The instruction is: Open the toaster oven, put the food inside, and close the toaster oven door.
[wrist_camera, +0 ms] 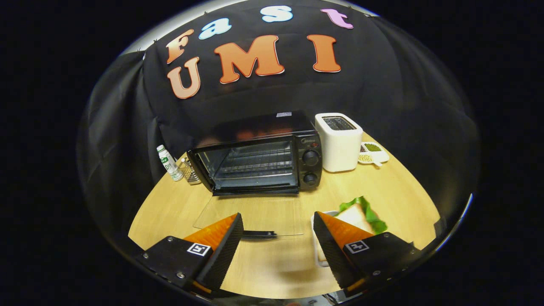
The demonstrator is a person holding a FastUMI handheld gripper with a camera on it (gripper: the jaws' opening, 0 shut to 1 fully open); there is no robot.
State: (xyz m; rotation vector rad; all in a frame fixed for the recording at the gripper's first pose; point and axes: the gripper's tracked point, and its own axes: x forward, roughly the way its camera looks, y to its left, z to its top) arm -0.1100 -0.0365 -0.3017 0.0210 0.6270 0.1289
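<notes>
A black toaster oven [259,155] stands at the back of the wooden table, well beyond my fingers. Its glass door [250,216] hangs fully open and lies flat toward me, with the dark handle [258,233] just past my left fingertip. Wire racks show inside the cavity. A sandwich with green lettuce [361,214] rests on a white plate [316,248], partly hidden behind my right finger. My gripper [278,223] is open, its fingers spread wide above the table with nothing between them.
A white slot toaster [340,142] stands right of the oven. Beside it lies a small white dish of beans [373,153]. A small bottle [168,162] and a wire holder [190,171] stand left of the oven. The table [395,195] ends at a curved front edge.
</notes>
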